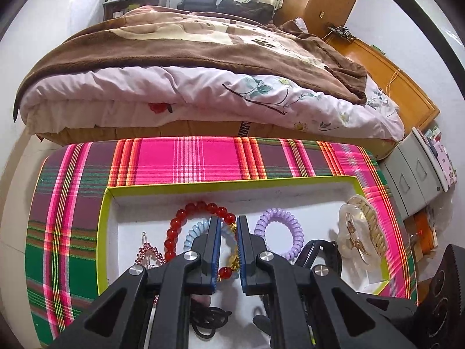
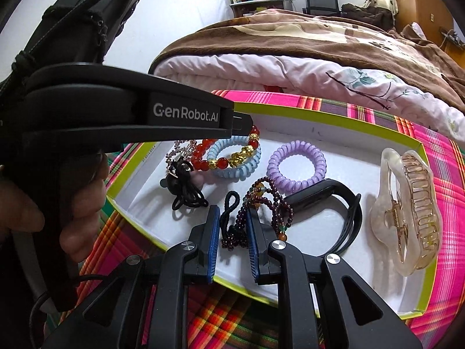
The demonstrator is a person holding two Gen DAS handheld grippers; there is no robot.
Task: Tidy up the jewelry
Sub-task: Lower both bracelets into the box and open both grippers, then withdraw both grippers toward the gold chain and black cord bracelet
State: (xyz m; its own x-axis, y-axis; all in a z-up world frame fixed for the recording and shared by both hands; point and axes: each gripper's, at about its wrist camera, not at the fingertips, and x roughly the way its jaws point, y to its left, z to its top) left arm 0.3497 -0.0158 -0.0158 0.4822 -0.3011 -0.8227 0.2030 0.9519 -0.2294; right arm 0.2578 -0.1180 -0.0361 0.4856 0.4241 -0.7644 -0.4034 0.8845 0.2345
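A white tray with a lime rim (image 1: pixel 102 218) (image 2: pixel 328 110) holds jewelry on a plaid cloth. My left gripper (image 1: pixel 228 221) is open, its fingers straddling the red bead bracelet (image 1: pixel 186 210) (image 2: pixel 203 157) and blue coil hair tie (image 1: pixel 194 231) (image 2: pixel 232 171). My right gripper (image 2: pixel 232 210) is open over the dark garnet bead string (image 2: pixel 271 200) and a black cord (image 2: pixel 229 206). A purple coil tie (image 1: pixel 279 232) (image 2: pixel 296 163), black wristband (image 2: pixel 345 212), clear claw clip (image 1: pixel 360 232) (image 2: pixel 407 206), pink bead hair clip (image 1: pixel 148 250) and black hair ties (image 2: pixel 186 195) also lie in the tray.
The plaid cloth (image 1: pixel 189 160) covers a low surface in front of a bed (image 1: pixel 189 93) with a brown blanket. Grey drawers (image 1: pixel 412 180) stand at the right. The left gripper's body (image 2: pixel 130 116) and the hand holding it fill the left of the right wrist view.
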